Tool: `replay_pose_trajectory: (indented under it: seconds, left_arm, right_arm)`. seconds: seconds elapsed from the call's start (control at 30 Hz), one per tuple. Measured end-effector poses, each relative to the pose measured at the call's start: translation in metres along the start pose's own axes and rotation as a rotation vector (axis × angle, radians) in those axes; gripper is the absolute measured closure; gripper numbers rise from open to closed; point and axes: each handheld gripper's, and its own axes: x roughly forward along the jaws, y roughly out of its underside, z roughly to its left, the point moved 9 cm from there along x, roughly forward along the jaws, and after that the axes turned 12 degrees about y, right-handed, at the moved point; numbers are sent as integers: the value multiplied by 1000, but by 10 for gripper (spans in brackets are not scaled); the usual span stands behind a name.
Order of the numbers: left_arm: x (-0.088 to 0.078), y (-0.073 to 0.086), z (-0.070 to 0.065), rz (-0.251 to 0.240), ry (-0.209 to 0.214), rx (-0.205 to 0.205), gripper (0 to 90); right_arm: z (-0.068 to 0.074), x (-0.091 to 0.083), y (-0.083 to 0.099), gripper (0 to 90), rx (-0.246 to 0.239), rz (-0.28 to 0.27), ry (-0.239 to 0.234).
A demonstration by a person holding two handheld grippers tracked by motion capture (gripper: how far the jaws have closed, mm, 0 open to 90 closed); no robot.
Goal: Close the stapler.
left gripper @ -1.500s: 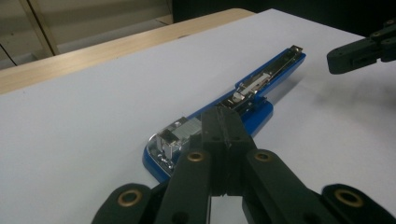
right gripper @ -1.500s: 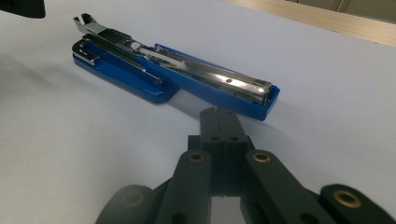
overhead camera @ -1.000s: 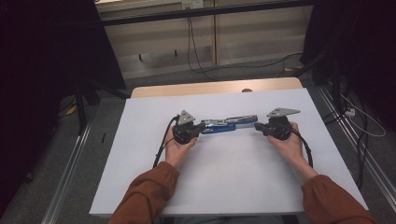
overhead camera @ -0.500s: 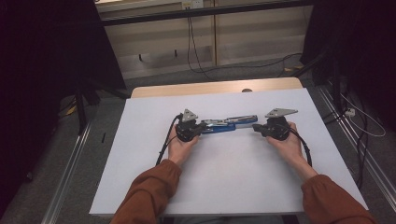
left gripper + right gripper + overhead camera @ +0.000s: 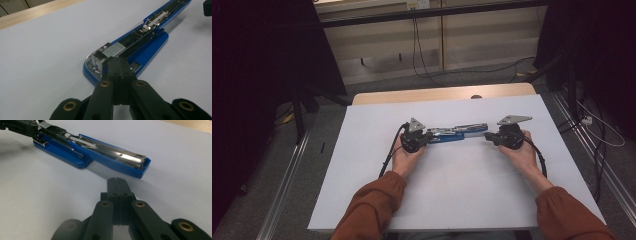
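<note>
Blue stapler [image 5: 140, 47] opened flat, closed left gripper [image 5: 117, 62] at its head

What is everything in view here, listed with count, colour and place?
Stapler: one, blue and silver, swung open flat, mid-board between the two grippers.
Staples: one short silver strip in the stapler's channel, at the end by the left gripper.
Board: one, white, covering most of the table.
Table: one, light wood, its far edge showing beyond the board.
Floor cables: several, black, on the floor beyond and right of the table.
Left gripper: one, black, jaws shut, tips at the stapler's near end.
Right gripper: one, black, jaws shut, just short of the stapler's other end.
Sleeves: two, rust orange, at the bottom.
</note>
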Motion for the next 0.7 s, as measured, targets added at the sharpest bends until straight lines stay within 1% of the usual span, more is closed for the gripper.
replay_pose_trajectory:
  seconds: [0.03,0.07,0.13,0.23,0.3,0.33,0.37,0.47,0.57,0.63,0.7]
  left_arm:
    - [0,0,0,3,-10,7,900]
    - [0,0,0,5,-11,5,900]
    - [0,0,0,0,-4,-1,900]
    - [0,0,0,0,-6,1,900]
    - [0,0,0,1,-8,0,900]
    - [0,0,0,3,-11,5,900]
    - [1,0,-1,0,-8,-2,900]
    - [1,0,-1,0,-12,-1,900]
    - [1,0,-1,0,-5,-7,900]
    - [1,0,-1,-1,-5,-8,900]
    - [1,0,-1,-1,-5,-9,900]
  right_arm:
    - [-1,0,1,900,3,6,6]
    - [-2,1,1,900,4,7,7]
    - [-2,1,3,900,8,20,11]
    - [-1,2,2,900,0,23,7]
    - [-2,4,2,900,4,25,8]
    - [-2,5,2,900,0,27,9]
    - [-2,6,2,900,3,30,12]
    - [-2,7,2,900,-3,36,15]
    - [-3,9,2,900,-5,43,17]
    - [-4,10,1,900,-11,45,22]
    - [-5,10,-1,900,-7,44,25]
